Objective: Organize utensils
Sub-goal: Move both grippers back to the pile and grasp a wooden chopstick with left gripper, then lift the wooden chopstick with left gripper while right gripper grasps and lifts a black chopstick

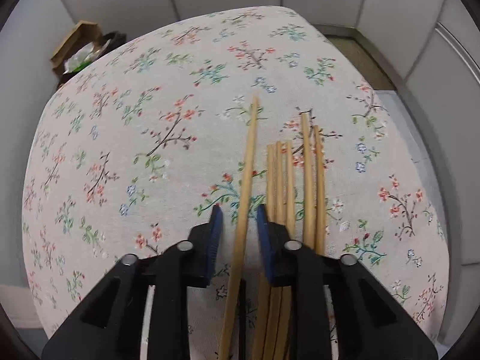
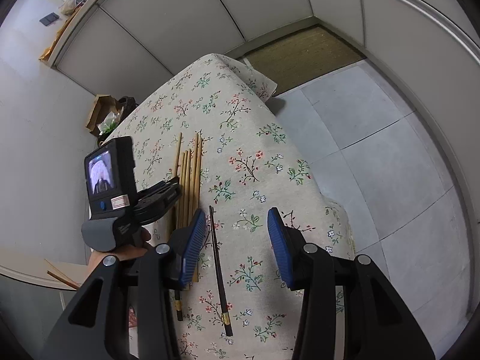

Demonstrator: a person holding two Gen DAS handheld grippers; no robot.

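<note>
Between the blue pads of my left gripper (image 1: 237,234) lies a single light bamboo chopstick (image 1: 247,174), its long axis running straight away from the wrist camera, parallel to the fingers and roughly centred in the gap. I read the left jaws as parted, with cloth visible on both sides of the stick, so the pads bracket it without clamping it; whether either pad touches the wood I cannot tell. Just right of that stick, on the floral tablecloth (image 1: 120,150), sits the sorted row of bamboo chopsticks (image 1: 300,180), five visible, laid side by side and parallel to the single one, their far tips uneven. The right-hand pad stands beside the nearest stick of the row, so I judge that a sideways shift toward the row is the move this spacing governs. My right gripper (image 2: 237,240) hovers above the near end of the table with its jaws wide apart and holding nothing. A dark lacquered chopstick (image 2: 219,270) with a gold band lies on the cloth below that gap, closer to the left finger, its axis nearly in line with the fingers. A second dark chopstick (image 2: 177,303) shows partly under the left finger. In the right wrist view, the left gripper is low over the bamboo row, held level.
</note>
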